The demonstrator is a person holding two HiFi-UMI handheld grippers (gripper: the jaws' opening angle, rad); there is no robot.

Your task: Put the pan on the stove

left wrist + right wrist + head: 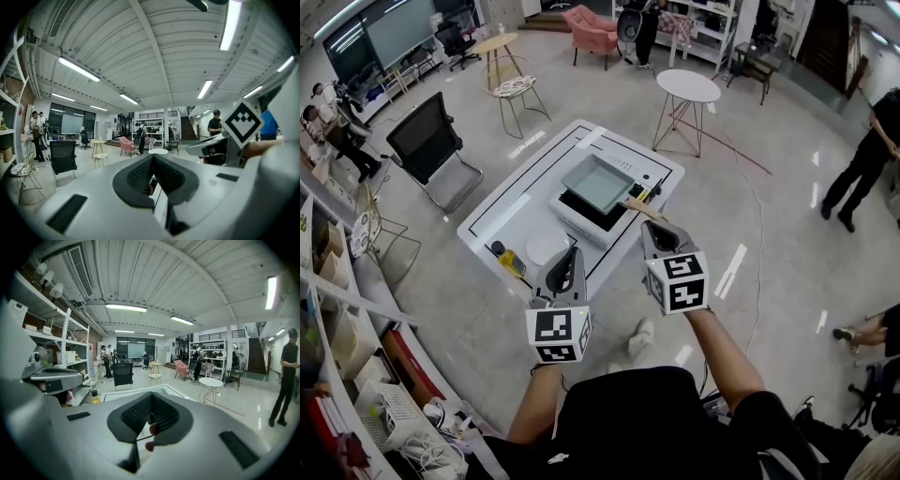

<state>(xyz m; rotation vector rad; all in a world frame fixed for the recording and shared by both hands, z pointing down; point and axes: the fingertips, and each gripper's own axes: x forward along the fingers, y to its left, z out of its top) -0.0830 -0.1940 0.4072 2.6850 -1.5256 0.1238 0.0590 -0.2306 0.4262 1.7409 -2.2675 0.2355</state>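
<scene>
The pan (598, 183) is sitting on the stove (577, 217) on the white counter (502, 214). The right claw (647, 228) is hovering near its wooden handle (639, 207), jaws together, holding nothing. The left claw (574, 251) is also closed and empty.

I count one stove (574, 217) on my low table (502, 208), one pan (598, 183) on it, and one white disc (546, 248) and one yellow bottle (510, 261) by the near edge. Two grippers: left gripper (574, 253), right gripper (651, 228). On the floor: one black office chair (427, 141), one round white table (687, 86), one pink armchair (591, 28).
</scene>
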